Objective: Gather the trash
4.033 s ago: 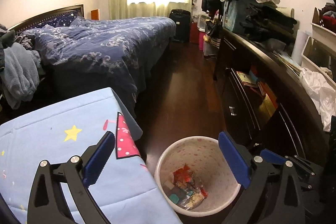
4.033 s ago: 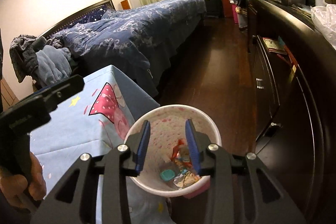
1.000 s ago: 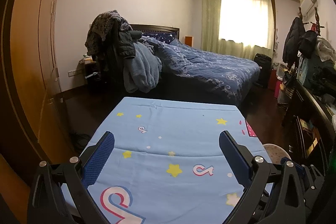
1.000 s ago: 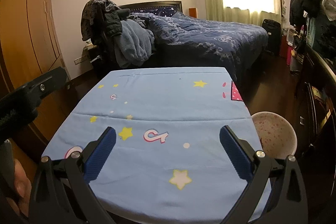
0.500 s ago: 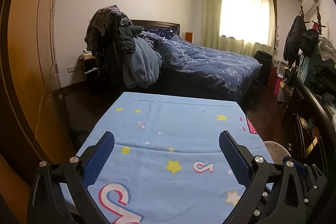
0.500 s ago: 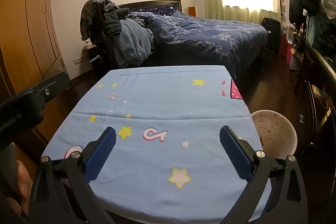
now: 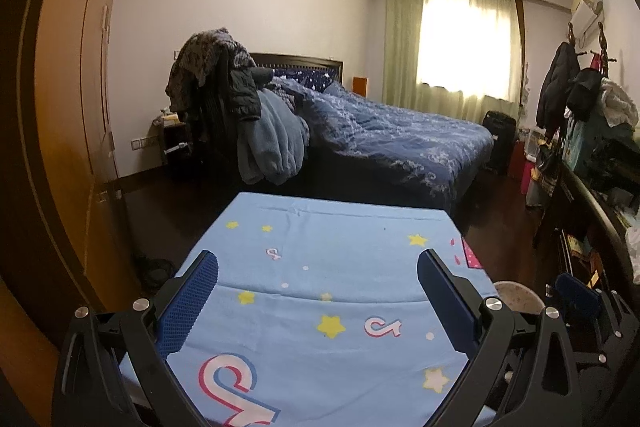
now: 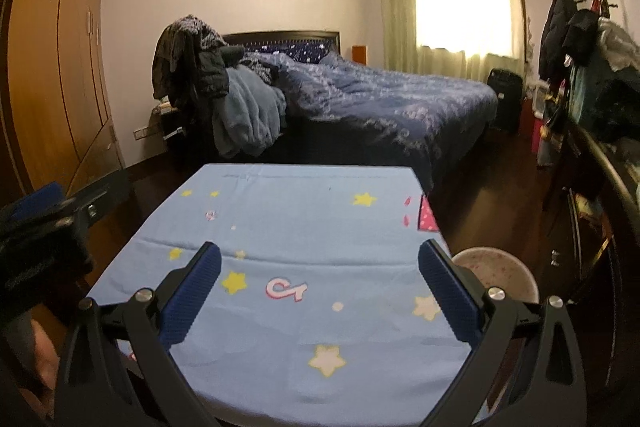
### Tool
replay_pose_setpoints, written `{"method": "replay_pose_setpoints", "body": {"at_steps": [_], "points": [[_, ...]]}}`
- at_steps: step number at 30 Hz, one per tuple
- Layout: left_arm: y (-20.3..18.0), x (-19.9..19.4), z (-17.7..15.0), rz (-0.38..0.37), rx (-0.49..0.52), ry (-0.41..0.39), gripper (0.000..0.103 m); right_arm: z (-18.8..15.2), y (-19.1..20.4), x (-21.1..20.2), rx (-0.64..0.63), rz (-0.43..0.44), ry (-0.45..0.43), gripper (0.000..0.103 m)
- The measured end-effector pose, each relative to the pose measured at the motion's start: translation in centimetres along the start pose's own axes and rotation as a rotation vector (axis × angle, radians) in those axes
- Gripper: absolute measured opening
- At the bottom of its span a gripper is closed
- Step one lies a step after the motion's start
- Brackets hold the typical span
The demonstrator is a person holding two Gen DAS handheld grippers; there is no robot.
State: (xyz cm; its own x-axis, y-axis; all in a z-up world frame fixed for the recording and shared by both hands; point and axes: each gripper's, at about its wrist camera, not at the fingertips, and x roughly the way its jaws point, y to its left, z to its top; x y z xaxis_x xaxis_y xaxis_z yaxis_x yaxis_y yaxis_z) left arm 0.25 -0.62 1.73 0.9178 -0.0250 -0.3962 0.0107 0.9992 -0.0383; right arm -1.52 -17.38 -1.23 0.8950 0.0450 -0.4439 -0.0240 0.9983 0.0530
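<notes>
My left gripper (image 7: 318,281) is open and empty above the near part of a table covered with a light blue star-print cloth (image 7: 336,247). My right gripper (image 8: 320,273) is open and empty over the same cloth (image 8: 304,211). A pink-speckled white trash bin (image 8: 498,273) stands on the floor at the table's right side; only its rim shows in the left wrist view (image 7: 518,293). Its contents are hidden from this angle. No loose trash shows on the cloth. The left gripper's body shows at the left edge of the right wrist view (image 8: 44,223).
A bed with a dark blue quilt (image 7: 392,143) stands beyond the table, with clothes heaped on a chair (image 7: 240,107) at its left. A wooden wardrobe (image 8: 52,59) lines the left wall. A dark cluttered dresser (image 7: 592,203) runs along the right. Dark wood floor (image 8: 500,179) lies between.
Four seconds ago both grippers were over the bin and the right one was nearly shut. Now both are open, pulled back and raised over the table; during the last second the views tilt slightly upward.
</notes>
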Motion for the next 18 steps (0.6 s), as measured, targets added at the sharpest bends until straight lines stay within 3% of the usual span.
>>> {"method": "replay_pose_setpoints", "body": {"at_steps": [7,18], "points": [[0.1,-1.8,0.8,0.024,0.002,-0.045,0.099,0.6,-0.5,-1.6,0.012,0.0,-0.039,0.099],[-0.1,-1.8,0.9,0.01,0.011,-0.037,0.099,0.3,-0.7,-1.9,0.013,0.004,-0.028,0.099]]}}
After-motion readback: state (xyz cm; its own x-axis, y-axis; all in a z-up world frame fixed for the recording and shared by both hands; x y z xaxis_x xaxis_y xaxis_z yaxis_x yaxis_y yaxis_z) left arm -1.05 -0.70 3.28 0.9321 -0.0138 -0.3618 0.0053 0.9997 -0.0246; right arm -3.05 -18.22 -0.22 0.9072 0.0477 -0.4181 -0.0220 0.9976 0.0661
